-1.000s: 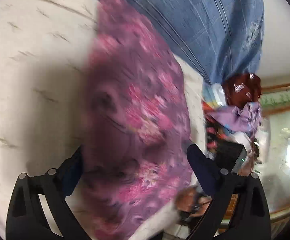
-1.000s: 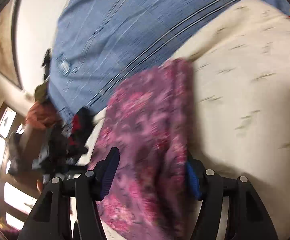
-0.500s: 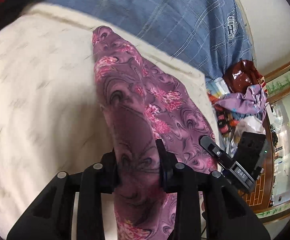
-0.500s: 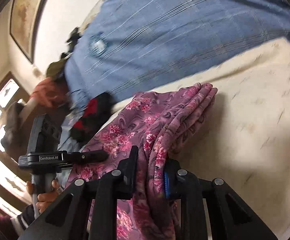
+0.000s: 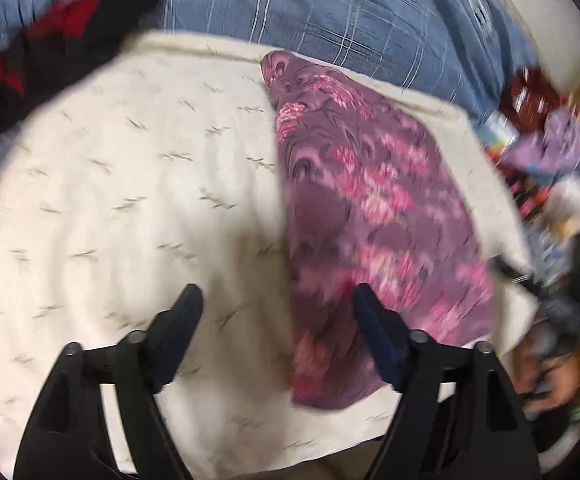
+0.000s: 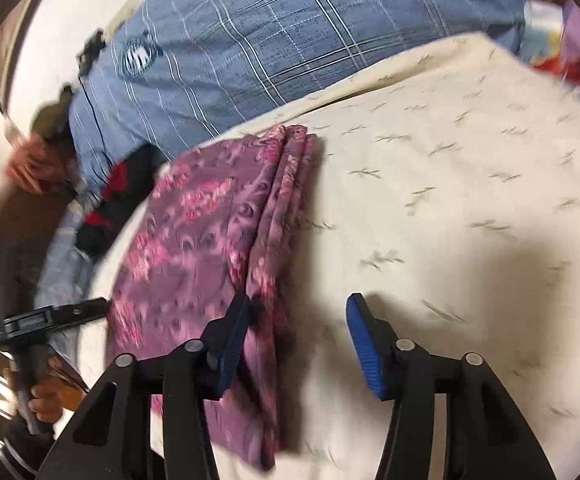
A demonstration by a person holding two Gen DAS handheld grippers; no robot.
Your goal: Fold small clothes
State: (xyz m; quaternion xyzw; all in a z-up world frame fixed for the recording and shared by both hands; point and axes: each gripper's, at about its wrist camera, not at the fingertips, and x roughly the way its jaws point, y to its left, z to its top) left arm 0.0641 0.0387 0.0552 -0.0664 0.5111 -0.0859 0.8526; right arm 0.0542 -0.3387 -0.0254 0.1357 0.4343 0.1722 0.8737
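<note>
A folded purple floral cloth (image 5: pixel 370 208) lies flat on the cream patterned sheet (image 5: pixel 129 208). My left gripper (image 5: pixel 275 312) hangs over the cloth's left edge. Its jaws are opening and nothing is pinched; the right finger (image 5: pixel 374 332) is above the cloth. In the right wrist view the cloth (image 6: pixel 201 240) lies to the left, its stacked folded edges facing right. My right gripper (image 6: pixel 298 316) is also opening, with its left finger (image 6: pixel 233 332) over that edge and only bare sheet (image 6: pixel 470 200) between the pads. A hand holds the left gripper (image 6: pixel 49 316) at the far left.
Blue checked fabric (image 5: pixel 330 12) lies behind the sheet. A black and red garment (image 5: pixel 29 60) sits at the back left. A heap of mixed clothes (image 5: pixel 550 160) lies to the right of the sheet. The sheet's near edge (image 5: pixel 290 452) drops off just below my left gripper.
Half a second ago both grippers were shut on the purple cloth. Both have since let go and drawn back, and the cloth now lies flat and folded on the sheet.
</note>
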